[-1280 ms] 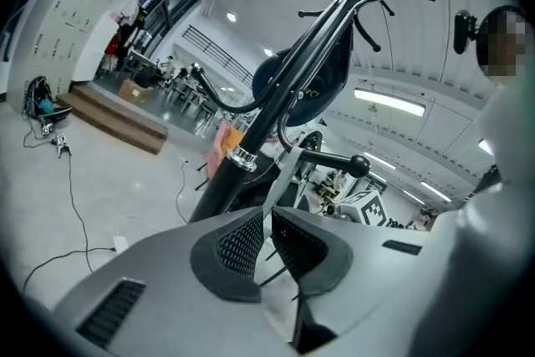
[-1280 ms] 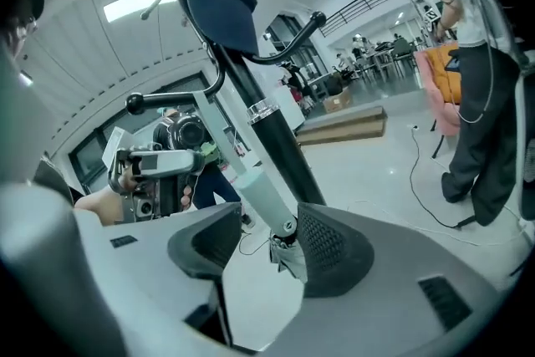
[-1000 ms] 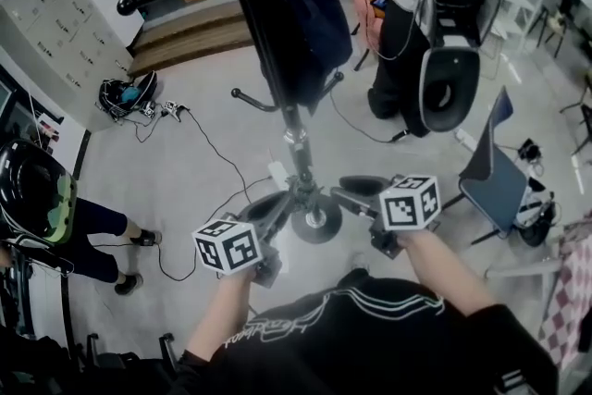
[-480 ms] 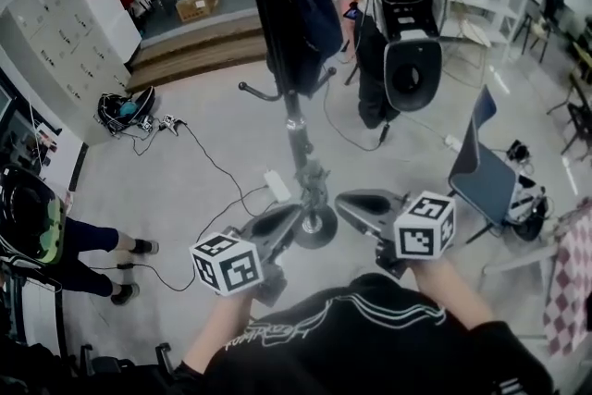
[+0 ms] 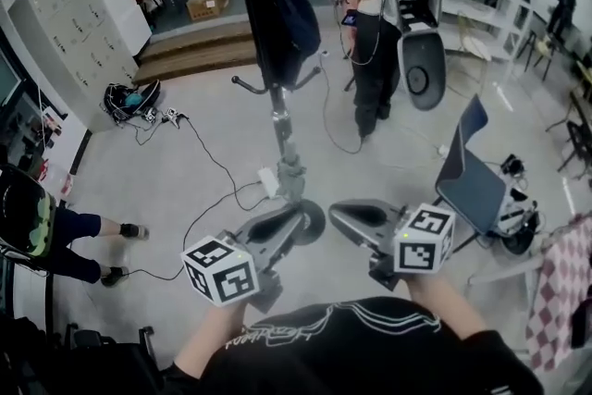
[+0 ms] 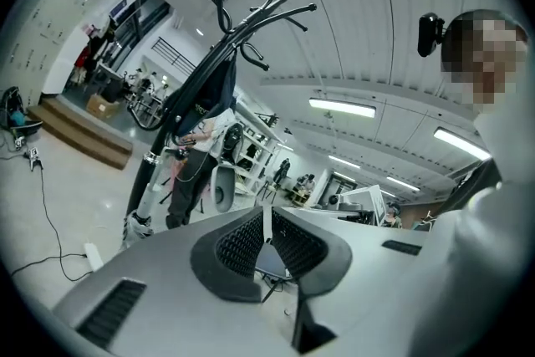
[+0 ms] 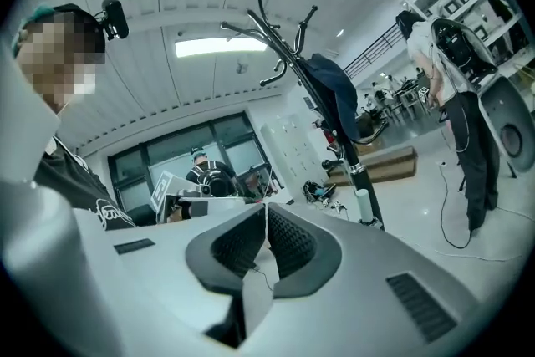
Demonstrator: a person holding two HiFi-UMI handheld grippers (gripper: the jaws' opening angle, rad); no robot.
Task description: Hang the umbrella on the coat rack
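The black coat rack (image 5: 276, 97) stands on the floor in front of me. A dark blue folded umbrella (image 5: 291, 14) hangs from its upper hooks, clear of both grippers. It also shows as the umbrella (image 6: 209, 92) in the left gripper view and the umbrella (image 7: 334, 100) in the right gripper view. My left gripper (image 5: 292, 217) is held near the rack's foot, shut with nothing between its pads (image 6: 242, 242). My right gripper (image 5: 339, 211) is beside it, its jaws closing down to a thin slit, and nothing lies between them.
A person (image 5: 375, 23) with a backpack rig stands behind the rack. A blue chair (image 5: 472, 185) is at the right, cables and a power strip (image 5: 268, 182) lie on the floor, and wooden steps (image 5: 199, 46) and a cabinet (image 5: 65, 23) stand at the back left.
Both grippers have lifted and drawn back from the rack's foot, staying side by side. The umbrella hangs on the rack throughout.
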